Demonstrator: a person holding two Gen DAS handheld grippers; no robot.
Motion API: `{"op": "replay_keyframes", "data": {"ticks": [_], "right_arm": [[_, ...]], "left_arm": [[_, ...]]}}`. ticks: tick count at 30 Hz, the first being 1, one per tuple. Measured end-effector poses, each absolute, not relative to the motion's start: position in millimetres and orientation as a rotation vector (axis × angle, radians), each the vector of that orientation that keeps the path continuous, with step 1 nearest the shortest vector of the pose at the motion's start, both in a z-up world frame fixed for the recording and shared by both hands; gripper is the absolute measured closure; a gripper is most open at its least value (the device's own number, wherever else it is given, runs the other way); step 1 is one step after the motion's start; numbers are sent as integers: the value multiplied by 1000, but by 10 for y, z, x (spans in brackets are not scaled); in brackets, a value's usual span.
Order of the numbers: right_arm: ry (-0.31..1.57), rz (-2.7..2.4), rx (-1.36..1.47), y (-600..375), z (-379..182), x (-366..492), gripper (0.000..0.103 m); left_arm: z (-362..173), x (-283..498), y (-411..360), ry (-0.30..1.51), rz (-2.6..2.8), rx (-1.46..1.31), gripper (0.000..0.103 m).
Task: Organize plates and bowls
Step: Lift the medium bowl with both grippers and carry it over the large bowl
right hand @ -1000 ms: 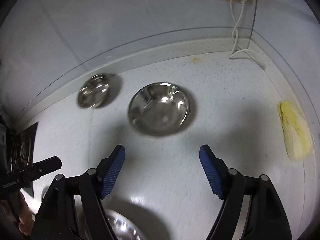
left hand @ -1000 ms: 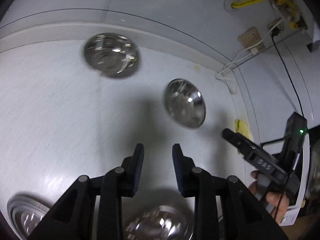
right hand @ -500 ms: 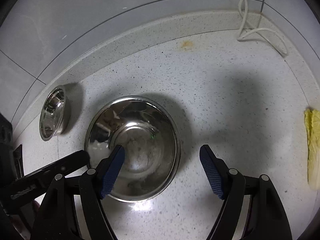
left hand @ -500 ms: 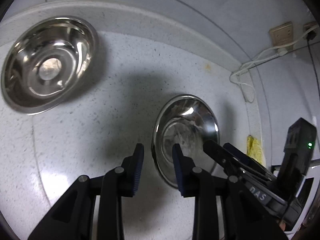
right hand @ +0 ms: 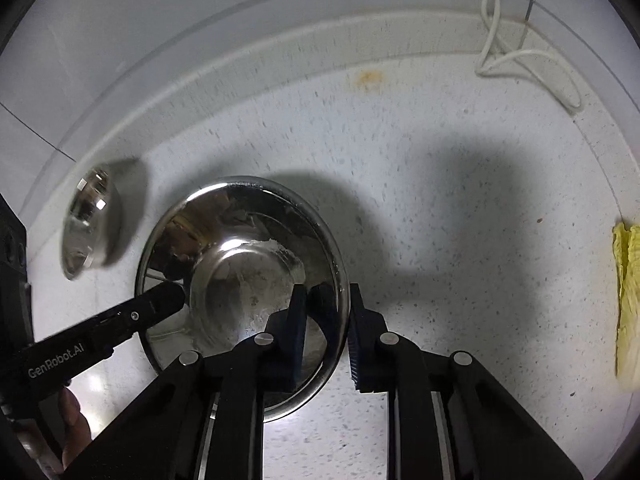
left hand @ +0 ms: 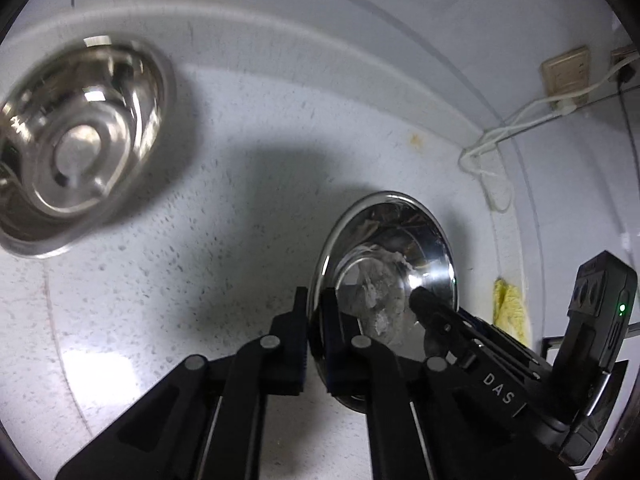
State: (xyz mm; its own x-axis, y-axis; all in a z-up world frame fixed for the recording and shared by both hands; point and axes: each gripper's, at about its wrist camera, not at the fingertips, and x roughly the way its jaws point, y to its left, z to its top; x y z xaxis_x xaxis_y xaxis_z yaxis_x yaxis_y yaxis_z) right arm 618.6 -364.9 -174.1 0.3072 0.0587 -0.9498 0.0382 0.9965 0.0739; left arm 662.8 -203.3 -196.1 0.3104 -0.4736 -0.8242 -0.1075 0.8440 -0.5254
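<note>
A steel bowl (left hand: 394,264) (right hand: 244,268) sits on the speckled white counter between both grippers. My left gripper (left hand: 314,312) is shut on its left rim. My right gripper (right hand: 326,320) straddles its right rim, one finger inside and one outside, nearly closed on it. A second steel bowl (left hand: 76,148) lies further left near the backsplash; it also shows in the right wrist view (right hand: 86,220). The left gripper shows in the right wrist view (right hand: 160,304), and the right gripper in the left wrist view (left hand: 424,300).
A yellow cloth (right hand: 628,296) (left hand: 508,308) lies at the counter's right side. A white cable (right hand: 520,56) (left hand: 488,160) loops down from wall sockets (left hand: 566,76) onto the back right corner. The backsplash wall runs behind the bowls.
Both grippers have moved forward and down onto the nearer bowl. The left gripper has shut on its left rim; the right gripper has closed from wide open around its right rim.
</note>
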Motion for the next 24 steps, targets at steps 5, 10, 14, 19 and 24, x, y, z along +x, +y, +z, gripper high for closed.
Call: {"op": "replay_keyframes", "data": {"ticks": [5,10,14,19,24], "right_arm": [[1160,31,119,-3582,-1243,6046,87],[1041,78,132,-3415,-518,5713,87],[962,109,117,-3223,23,5275,87],[894,138,74,-2890,460,4630,88],[899,145,39,-2721,549,4079,88]], "left_arm": [[-1322,6438,-1921,1140,-279,-546,98],[-588,6053,-1771,1039,-306,-549,98],[-16,5513,-1633,966,-321,-547,98],[316,4847,-1538,967,-340,-554,97],[256,4238,-1497,1017,-376,-575,97]]}}
